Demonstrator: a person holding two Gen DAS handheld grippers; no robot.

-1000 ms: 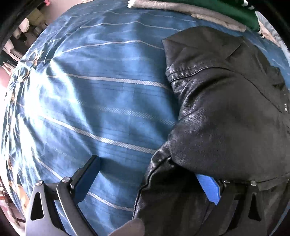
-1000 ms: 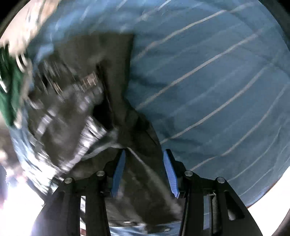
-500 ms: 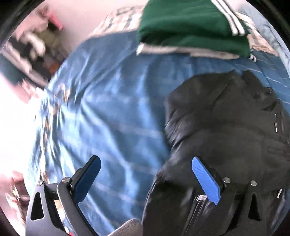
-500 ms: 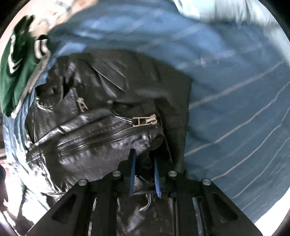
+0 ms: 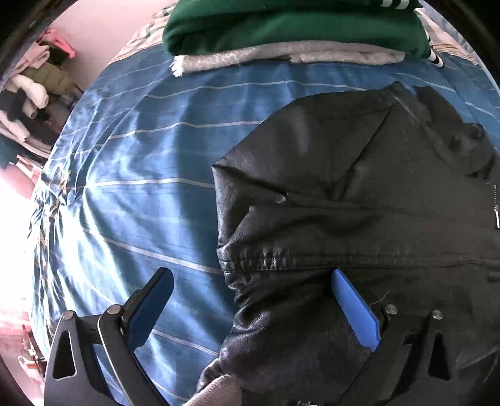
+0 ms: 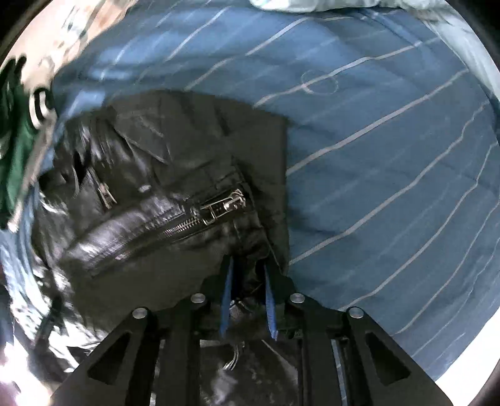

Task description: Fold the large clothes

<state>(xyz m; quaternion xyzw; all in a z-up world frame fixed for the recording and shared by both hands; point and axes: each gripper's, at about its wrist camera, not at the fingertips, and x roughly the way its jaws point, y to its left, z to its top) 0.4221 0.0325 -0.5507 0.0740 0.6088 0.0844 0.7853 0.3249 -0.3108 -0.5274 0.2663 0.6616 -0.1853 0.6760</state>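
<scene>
We've got a black leather jacket [image 5: 359, 193] lying bunched on a bed w/ a blue striped bedspread [image 5: 140, 175]. In the left wrist view the jacket fills the right half of the frame, its folded edge running down the middle, collar area toward the top right. Beyond it, at the far edge of the bed, sits a stack of folded clothes: a green garment [image 5: 293, 28] w/ white stripes on top of a grey one [image 5: 281, 57]. Far left, past the bed, a blurry pile of clothes [image 5: 34, 84] against a pink wall.

Our left gripper [image 5: 253, 296] has its jaws spread wide. One blue pad hangs over bare bedspread, the other sits over the leather, and the jacket's edge lies between them w/o being pinched. Bit of a grey sleeve [image 5: 218, 390] shows at the bottom of that view.

In the right wrist view the jacket [image 6: 175, 175] is on the left w/ its metal zipper [image 6: 193, 218] and pull facing up, bedspread [image 6: 390, 162] on the right, green garment [image 6: 15, 150] smeared at the left edge. Our right gripper [image 6: 248, 281] points down onto the jacket's near right corner. Its jaws are narrow and opening, w/ a fold of black leather between the blue pads; pads look to be against it on both sides, so we read it as a grip on the jacket. Left part of that view is motion-blurred, so detail there is unclear.
</scene>
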